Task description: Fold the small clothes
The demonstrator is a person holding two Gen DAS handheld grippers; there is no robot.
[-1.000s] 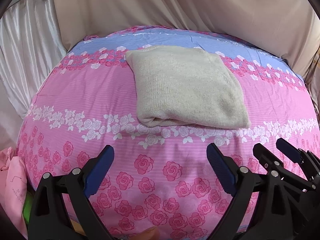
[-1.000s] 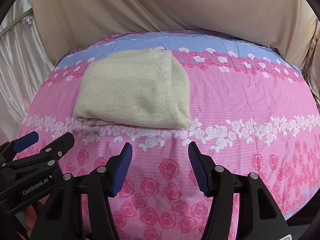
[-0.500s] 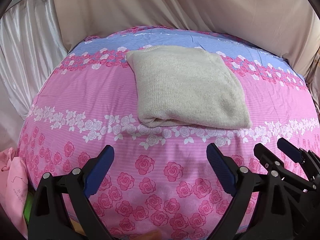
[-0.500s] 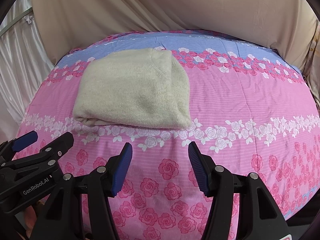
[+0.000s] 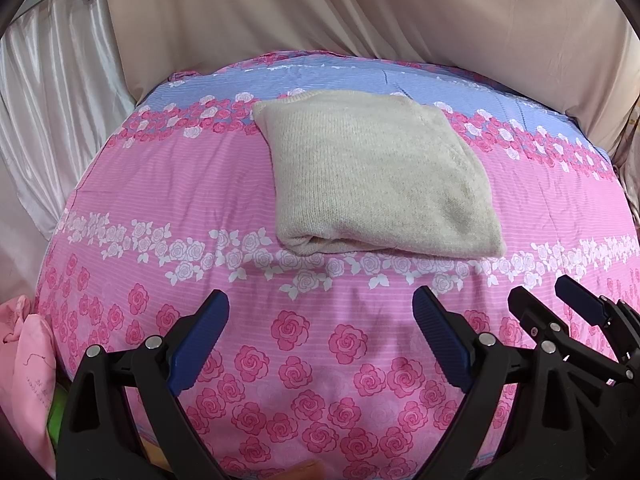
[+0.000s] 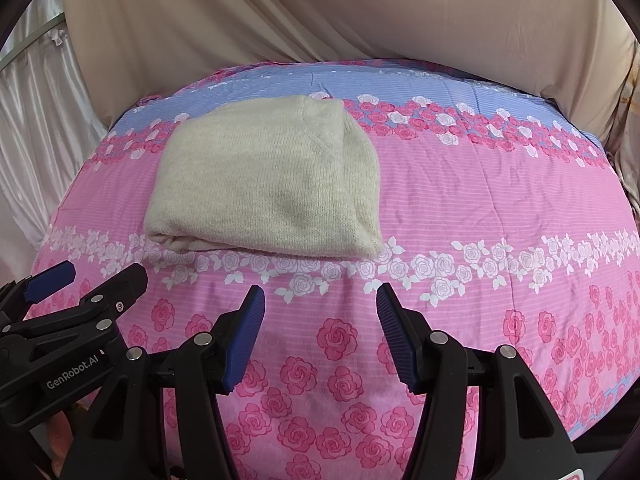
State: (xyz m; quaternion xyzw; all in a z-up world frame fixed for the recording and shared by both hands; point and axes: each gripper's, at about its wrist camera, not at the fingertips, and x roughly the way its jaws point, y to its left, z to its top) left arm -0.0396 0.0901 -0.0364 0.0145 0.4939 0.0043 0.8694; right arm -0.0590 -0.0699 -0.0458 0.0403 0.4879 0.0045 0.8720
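A cream knit sweater (image 5: 376,176) lies folded into a thick rectangle on the pink floral bedspread (image 5: 168,184); it also shows in the right wrist view (image 6: 264,184). My left gripper (image 5: 320,316) is open and empty, hovering over the near part of the bed, short of the sweater's front fold. My right gripper (image 6: 320,308) is open and empty, beside the left one and just right of the sweater's near corner. Each gripper shows at the edge of the other's view: the right gripper (image 5: 544,300) and the left gripper (image 6: 96,276).
Beige curtains (image 5: 360,12) hang behind the bed and a white satin drape (image 5: 52,92) hangs at the left. Pink clothing (image 5: 24,360) lies off the bed's near left corner. The bedspread's right half (image 6: 500,200) is bare.
Both grippers have drifted very slightly; the sweater sits marginally farther right and lower in the left wrist view. Nothing was grasped or released.
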